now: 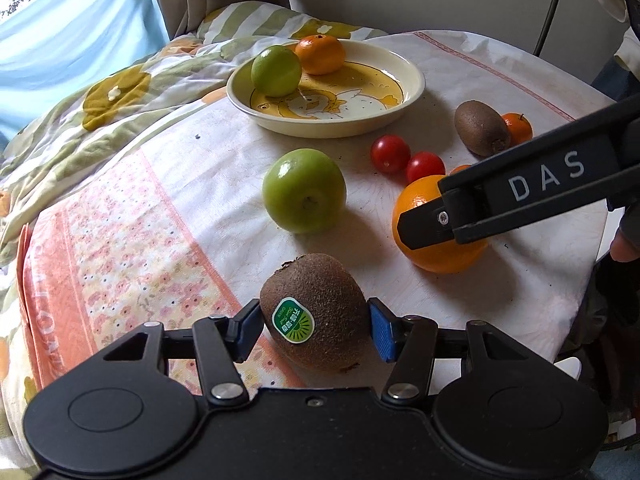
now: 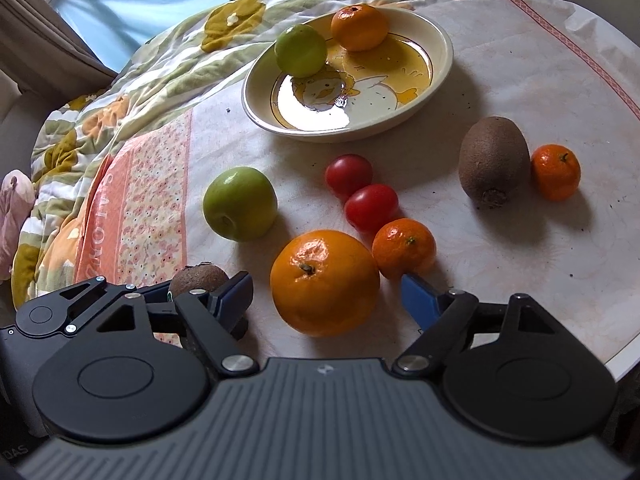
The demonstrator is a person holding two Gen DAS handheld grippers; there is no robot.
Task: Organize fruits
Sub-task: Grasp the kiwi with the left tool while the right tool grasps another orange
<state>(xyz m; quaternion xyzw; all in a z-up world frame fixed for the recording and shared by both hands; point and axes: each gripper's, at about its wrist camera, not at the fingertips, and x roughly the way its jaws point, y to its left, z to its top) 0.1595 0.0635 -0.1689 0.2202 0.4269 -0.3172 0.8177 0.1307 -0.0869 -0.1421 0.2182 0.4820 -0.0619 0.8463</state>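
Note:
My left gripper (image 1: 316,326) is shut on a brown kiwi (image 1: 316,316) with a green sticker, near the table's front edge. My right gripper (image 2: 328,294) is open around a big orange (image 2: 325,282); its pads stand clear of the fruit. The same orange shows in the left wrist view (image 1: 436,256) behind the right gripper's finger (image 1: 426,226). A cream duck plate (image 1: 404,68) holds a green fruit (image 1: 276,70) and a mandarin (image 1: 320,54). A green apple (image 2: 240,203) lies left of the orange.
Two cherry tomatoes (image 2: 348,174) (image 2: 371,206), a small mandarin (image 2: 404,247), a second kiwi (image 2: 493,162) and another mandarin (image 2: 555,171) lie on the cloth-covered table (image 2: 520,80). A floral quilt (image 2: 160,68) bunches along the far left.

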